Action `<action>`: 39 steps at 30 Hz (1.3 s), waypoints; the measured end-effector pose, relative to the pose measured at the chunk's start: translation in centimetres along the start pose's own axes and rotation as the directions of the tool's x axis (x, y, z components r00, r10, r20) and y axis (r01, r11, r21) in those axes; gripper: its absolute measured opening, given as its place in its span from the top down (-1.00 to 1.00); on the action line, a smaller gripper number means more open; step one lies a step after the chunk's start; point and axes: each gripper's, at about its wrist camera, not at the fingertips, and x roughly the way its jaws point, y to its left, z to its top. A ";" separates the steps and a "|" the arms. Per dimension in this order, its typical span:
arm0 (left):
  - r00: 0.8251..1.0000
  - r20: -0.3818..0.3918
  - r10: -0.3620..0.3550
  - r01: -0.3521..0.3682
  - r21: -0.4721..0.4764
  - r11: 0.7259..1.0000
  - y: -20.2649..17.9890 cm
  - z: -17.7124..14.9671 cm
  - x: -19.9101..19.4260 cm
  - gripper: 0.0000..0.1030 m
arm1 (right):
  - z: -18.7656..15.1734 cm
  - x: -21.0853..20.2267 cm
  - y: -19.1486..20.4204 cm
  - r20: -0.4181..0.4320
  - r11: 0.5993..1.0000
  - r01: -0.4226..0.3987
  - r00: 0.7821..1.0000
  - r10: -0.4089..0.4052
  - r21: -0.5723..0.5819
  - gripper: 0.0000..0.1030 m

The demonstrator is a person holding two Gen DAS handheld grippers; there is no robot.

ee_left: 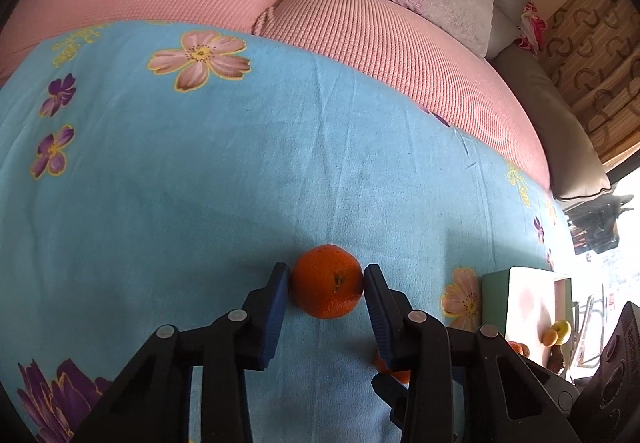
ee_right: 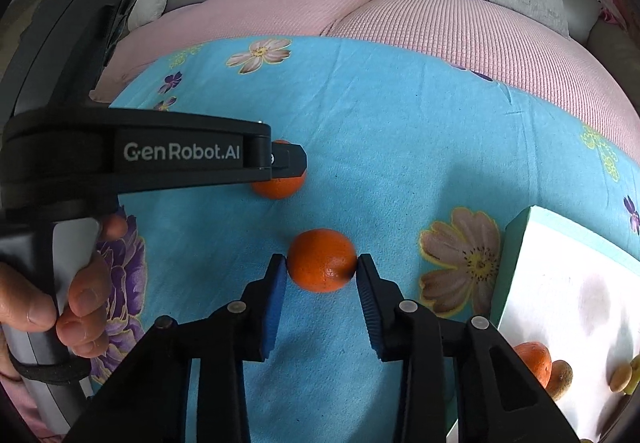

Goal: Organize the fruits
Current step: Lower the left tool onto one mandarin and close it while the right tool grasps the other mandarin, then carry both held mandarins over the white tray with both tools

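Note:
On the blue floral blanket [ee_left: 200,183], an orange [ee_left: 326,281] sits between the blue pads of my left gripper [ee_left: 326,277], which touch it on both sides. In the right wrist view, a second orange [ee_right: 322,260] is pinched the same way by my right gripper [ee_right: 322,263]. Further left in that view, the left gripper's finger [ee_right: 288,161] covers the top of the first orange [ee_right: 278,185]. In the left wrist view, the second orange [ee_left: 400,373] peeks out behind the right-hand finger.
A white box with green sides [ee_right: 560,283] stands at the right on the blanket, holding an orange [ee_right: 532,361] and several other fruits. A hand [ee_right: 80,303] holds the left gripper's handle. A pink-covered sofa [ee_left: 400,43] with cushions lies beyond the blanket.

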 end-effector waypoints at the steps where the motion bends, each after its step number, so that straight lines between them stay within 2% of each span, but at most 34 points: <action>1: 1.000 -0.001 -0.002 0.002 -0.004 1.000 0.0 0.0 0.0 0.22 | 0.0 -0.2 0.0 0.001 1.000 0.006 1.000 -0.006 0.000 0.27; 10: 1.000 0.008 0.012 -0.012 -0.028 1.000 -0.1 -0.4 -1.5 0.23 | -0.8 -2.2 -1.3 0.012 0.999 0.027 1.000 -0.027 0.046 0.28; 19: 0.997 0.052 0.058 -0.059 0.019 0.998 -1.9 -1.4 -4.6 0.23 | -2.6 -5.3 -3.4 0.045 0.989 0.084 0.995 -0.090 0.119 0.28; 25: 0.995 0.092 0.041 -0.046 0.062 0.997 -4.0 -2.3 -6.7 0.24 | -4.4 -8.3 -5.1 0.080 0.974 0.136 0.985 -0.153 0.183 0.28; 39: 0.991 0.127 -0.032 0.016 0.126 0.992 -8.6 -4.7 -8.8 0.23 | -7.5 -14.1 -9.7 0.139 0.935 0.172 0.965 -0.224 0.312 0.28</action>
